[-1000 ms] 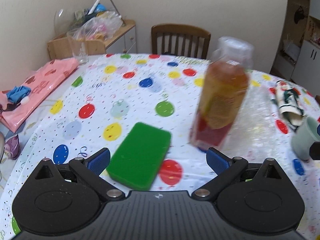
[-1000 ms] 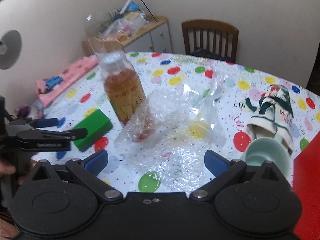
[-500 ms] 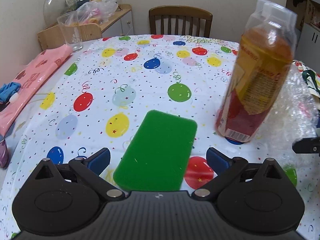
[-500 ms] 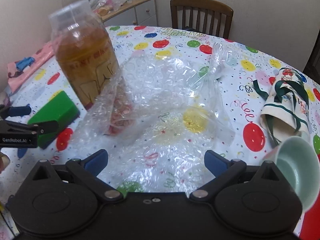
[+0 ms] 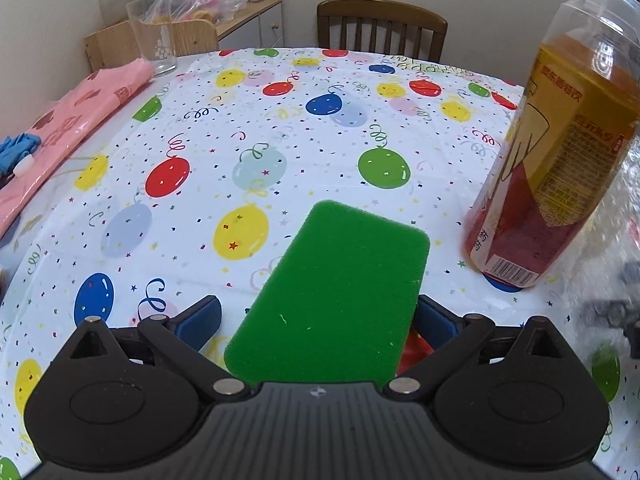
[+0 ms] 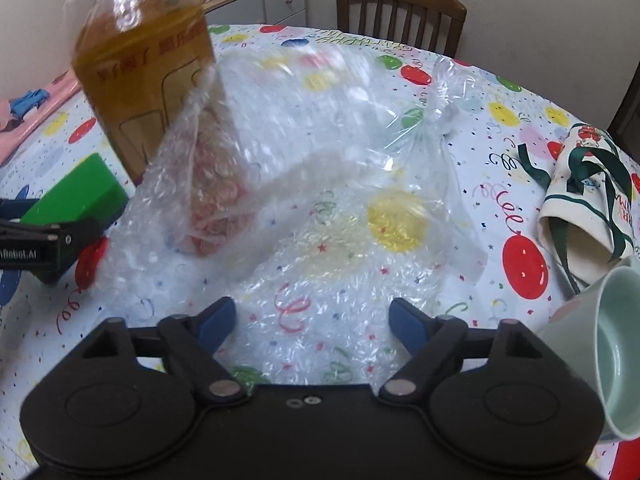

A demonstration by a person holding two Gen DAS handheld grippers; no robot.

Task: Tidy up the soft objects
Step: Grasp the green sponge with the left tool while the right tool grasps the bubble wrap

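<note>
1. Your left gripper is spread wide over the green sponge; the sponge's near end lies btwn the blue pads, w/ a clear gap on the left side. The right pad sits just beside the sponge edge; can't tell if it touches.
2. Sponge lies flat on the balloon-print tablecloth, long axis running away from you and a bit to the right.
3. Your right gripper has its jaws apart and has just been narrowing. Bubble wrap lies under and btwn the blue tips, but the pads aren't pinching it.
4. Bubble wrap is a crumpled clear sheet spread across the table; its left part rises up against the lower half of the bottle.
5. Bottle stands upright, amber liquid, yellow-and-red label, just right of the sponge in the left view.
6. From the right wrist view, your left gripper shows at the left edge beside the sponge.
7. Right of the wrap: a cream cloth pouch w/ green ribbon, and a pale green mug tipped on its side touching it.
8. Far side: wooden chair. Left edge: pink bag.
</note>
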